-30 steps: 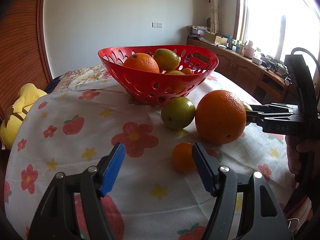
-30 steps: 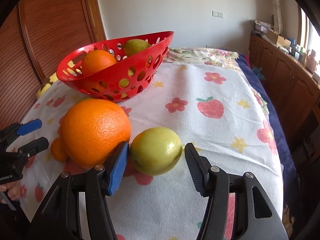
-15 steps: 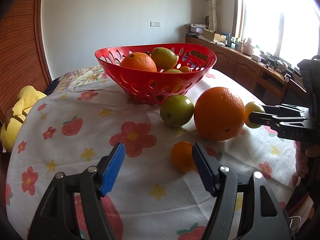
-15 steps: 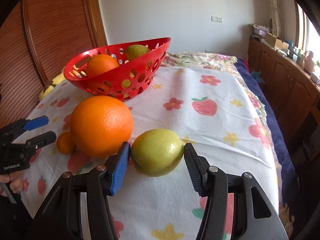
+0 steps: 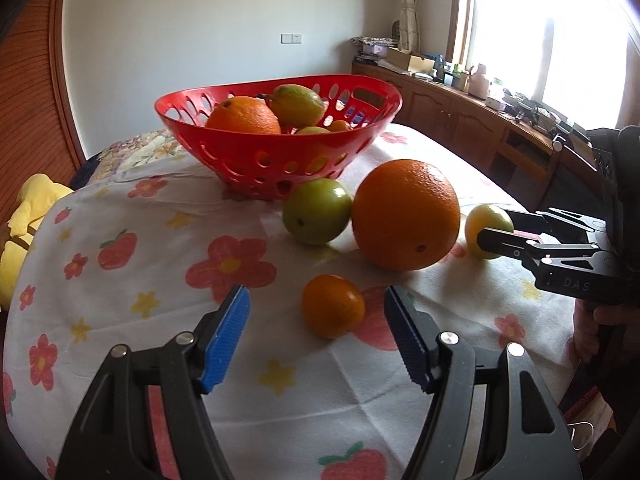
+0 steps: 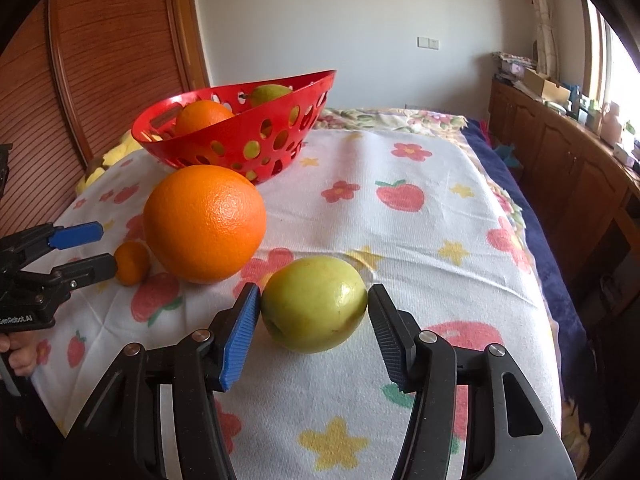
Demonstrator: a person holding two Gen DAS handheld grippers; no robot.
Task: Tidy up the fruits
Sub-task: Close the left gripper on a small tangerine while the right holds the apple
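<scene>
Left wrist view: left gripper (image 5: 316, 334) held low over the flowered cloth (image 5: 132, 280), jaws wide apart, nothing between the pads; a small tangerine (image 5: 333, 306) sits on the cloth just ahead of the gap, nearer the right-hand pad, not touched. Beyond it lie a big orange (image 5: 406, 215) and a green fruit (image 5: 317, 211), these two touching or nearly so, the green one close against the foot of the red basket (image 5: 256, 152). Basket stands upright on the cloth and holds an orange (image 5: 243, 116), a green-yellow fruit (image 5: 297, 105) on top, and at least two more pieces partly hidden by the rim. Right gripper (image 5: 494, 229) enters from the right edge of this view, its fingers to either side of a yellow-green fruit (image 5: 486, 220). Right wrist view: right gripper (image 6: 314, 318) straddles that yellow-green fruit (image 6: 314, 304), which rests on the cloth (image 6: 420, 248); jaws moderately open, blue left pad (image 6: 240, 332) at or almost at the skin, right pad with a thin gap, so not clamped. Big orange (image 6: 205, 223) sits just left of and behind this fruit, small tangerine (image 6: 132, 262) farther left, by the left gripper (image 6: 98, 248). Basket (image 6: 248, 136) behind, well apart from the fruit between the pads. Wooden cabinets (image 6: 560, 152) run along the right wall.
</scene>
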